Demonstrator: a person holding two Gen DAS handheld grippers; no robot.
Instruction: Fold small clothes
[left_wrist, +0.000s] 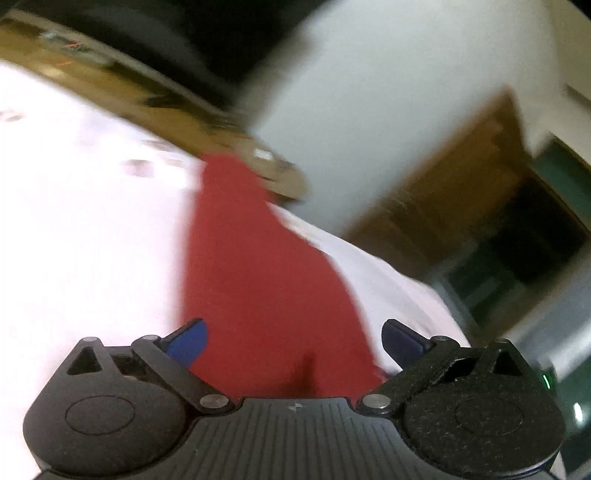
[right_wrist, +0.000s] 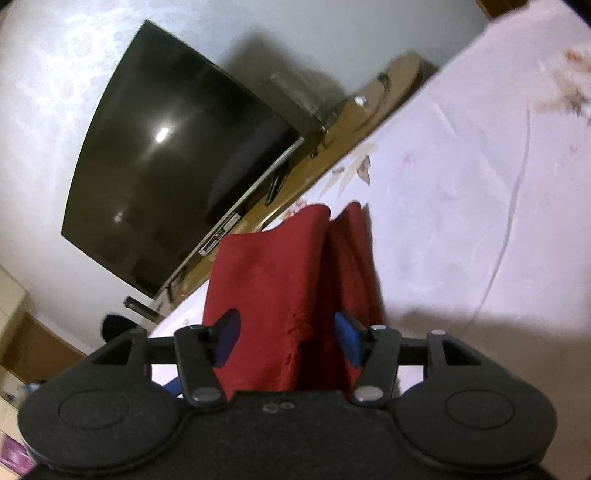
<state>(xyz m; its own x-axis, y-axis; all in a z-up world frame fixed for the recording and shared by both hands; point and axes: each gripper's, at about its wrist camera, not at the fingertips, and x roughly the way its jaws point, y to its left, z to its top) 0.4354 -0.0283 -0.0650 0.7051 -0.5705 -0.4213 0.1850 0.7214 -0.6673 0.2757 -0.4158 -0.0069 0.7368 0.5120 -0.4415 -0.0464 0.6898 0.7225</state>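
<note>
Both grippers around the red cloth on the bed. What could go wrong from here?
1. The left gripper stands wide open around the red cloth, so that side may slump and undo the fold.
2. The right gripper is half open; cloth bunched between its pads could snag and drag on withdrawal.
</note>
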